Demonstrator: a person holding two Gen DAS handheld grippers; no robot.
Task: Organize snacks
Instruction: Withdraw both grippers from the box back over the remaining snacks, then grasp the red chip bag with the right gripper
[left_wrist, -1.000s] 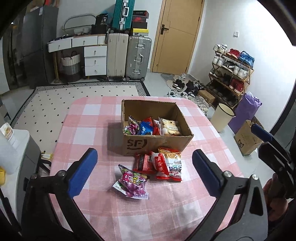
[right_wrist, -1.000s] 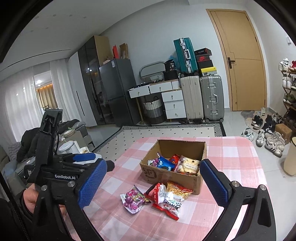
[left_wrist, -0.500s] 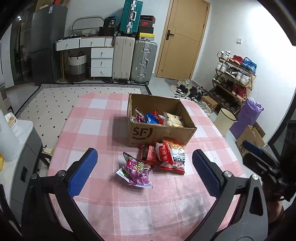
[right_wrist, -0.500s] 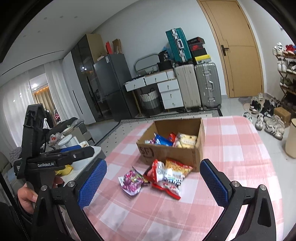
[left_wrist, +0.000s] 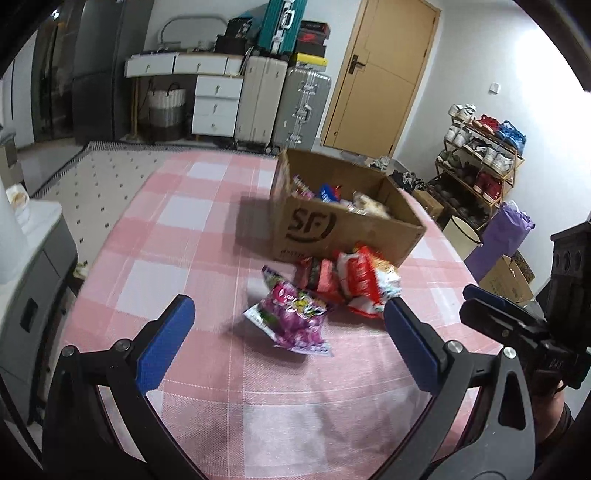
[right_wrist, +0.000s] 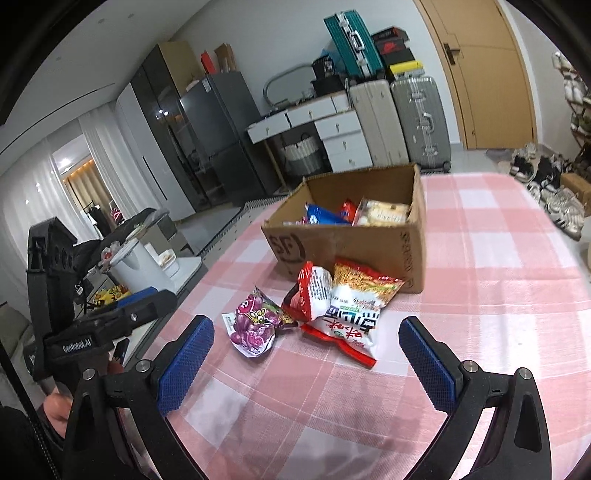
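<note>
Since a second ago both my claws have dropped lower and moved in toward the loose snacks, which now sit larger in both wrist views; the packets and the box lie where they were.

The purple snack packet (left_wrist: 291, 320) lies flat on the pink checked worktop (left_wrist: 177, 258), just in front of the box. Beside it, to its right, a dark red packet (left_wrist: 317, 275) and a red-and-white noodle packet (right_wrist: 351, 314) overlap in a small heap; whether the purple one touches them I cannot tell. The heap sits against the near wall of the cardboard box (left_wrist: 332, 229), printed with "SF". The box stands open, and inside it I see a blue packet (right_wrist: 321, 215), a pale biscuit pack (right_wrist: 384, 213) and some red wrappers.

My left claw (left_wrist: 284, 339) is spread wide with nothing in it, its blue pads either side of the purple packet in that view, above the worktop. My right claw (right_wrist: 306, 354) is likewise wide open and empty, pointing at the noodle packet and its neighbours. Each claw shows at the edge of the other's view, with part of a hand (right_wrist: 57, 408) on the grip.

Beyond the worktop stand suitcases (left_wrist: 284, 99), white drawers (left_wrist: 218, 105), a wooden door (left_wrist: 380, 74) and a shoe rack (left_wrist: 480, 162).
</note>
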